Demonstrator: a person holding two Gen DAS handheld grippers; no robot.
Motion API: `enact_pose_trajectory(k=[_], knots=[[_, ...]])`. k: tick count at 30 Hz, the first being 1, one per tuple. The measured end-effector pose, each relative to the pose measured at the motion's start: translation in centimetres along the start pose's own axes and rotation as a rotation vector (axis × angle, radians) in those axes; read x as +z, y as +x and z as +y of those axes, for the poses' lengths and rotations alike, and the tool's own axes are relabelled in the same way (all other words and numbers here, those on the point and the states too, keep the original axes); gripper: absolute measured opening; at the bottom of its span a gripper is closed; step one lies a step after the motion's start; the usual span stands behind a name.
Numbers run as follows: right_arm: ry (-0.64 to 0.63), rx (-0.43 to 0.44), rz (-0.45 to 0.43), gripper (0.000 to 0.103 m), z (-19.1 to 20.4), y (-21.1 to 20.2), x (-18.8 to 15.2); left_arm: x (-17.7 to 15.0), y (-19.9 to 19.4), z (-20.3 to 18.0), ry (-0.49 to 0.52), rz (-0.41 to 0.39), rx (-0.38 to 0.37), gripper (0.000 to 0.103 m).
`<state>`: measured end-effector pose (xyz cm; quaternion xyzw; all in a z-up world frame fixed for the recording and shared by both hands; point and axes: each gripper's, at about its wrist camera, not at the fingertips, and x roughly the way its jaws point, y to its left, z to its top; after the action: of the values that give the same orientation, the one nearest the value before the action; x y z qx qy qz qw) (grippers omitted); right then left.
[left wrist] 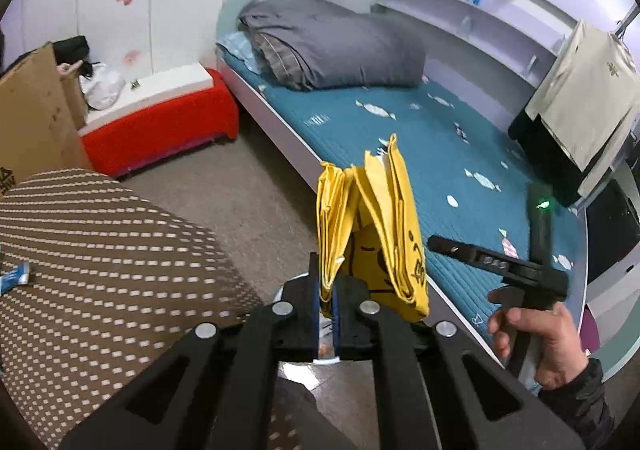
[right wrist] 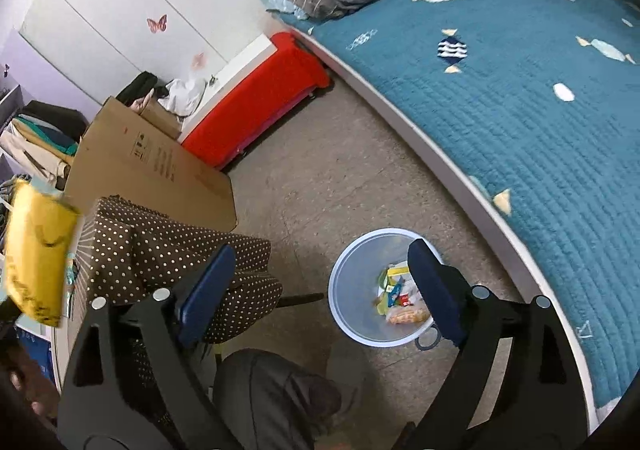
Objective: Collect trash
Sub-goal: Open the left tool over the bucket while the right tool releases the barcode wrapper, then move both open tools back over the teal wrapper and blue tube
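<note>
Bin [right wrist: 352,314] rim partly hidden by right gripper [right wrist: 320,290], contents blurry

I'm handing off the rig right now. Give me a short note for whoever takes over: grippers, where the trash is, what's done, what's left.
Left gripper: shut on the folded yellow bag, held up near the bed.
Right gripper: open, empty, above the bin.
Bin on the floor beside the bed; several wrappers already inside.
Left to do: drop the yellow bag in the bin.
</note>
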<state>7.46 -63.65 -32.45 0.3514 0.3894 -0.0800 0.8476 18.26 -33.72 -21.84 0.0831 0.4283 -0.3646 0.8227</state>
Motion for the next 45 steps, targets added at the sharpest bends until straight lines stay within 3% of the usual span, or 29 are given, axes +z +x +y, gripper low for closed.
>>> enact_pose_trajectory(k=[12, 13, 14, 16, 18, 27, 45], knots=[[0.001, 0.002, -0.049, 0.088, 0.1, -3.1, 0.3, 1.4, 7.4, -3.3, 0.072, 0.122, -0.004, 0.008], [0.000, 0.003, -0.051, 0.088, 0.2, -3.2, 0.2, 1.4, 8.3, -3.6, 0.090, 0.143, 0.002, 0.018], [-0.002, 0.003, -0.052, 0.088, 0.3, -3.3, 0.2, 1.5, 9.0, -4.0, 0.105, 0.159, 0.014, 0.049], [-0.006, 0.006, -0.054, 0.088, 0.7, -3.4, 0.1, 1.3, 10.2, -4.2, 0.126, 0.166, 0.052, 0.092], [-0.009, 0.011, -0.055, 0.089, 1.1, -3.5, 0.0, 1.0, 10.3, -4.1, 0.124, 0.149, 0.096, 0.093], [-0.030, 0.001, -0.055, 0.097, 2.6, -4.0, -0.8, 0.6, 6.4, -2.7, 0.086, 0.089, 0.096, 0.093], [-0.175, 0.039, -0.072, 0.097, 10.2, -5.9, -1.4, -1.1, -3.9, 0.0, 0.031, -0.078, 0.105, 0.093]])
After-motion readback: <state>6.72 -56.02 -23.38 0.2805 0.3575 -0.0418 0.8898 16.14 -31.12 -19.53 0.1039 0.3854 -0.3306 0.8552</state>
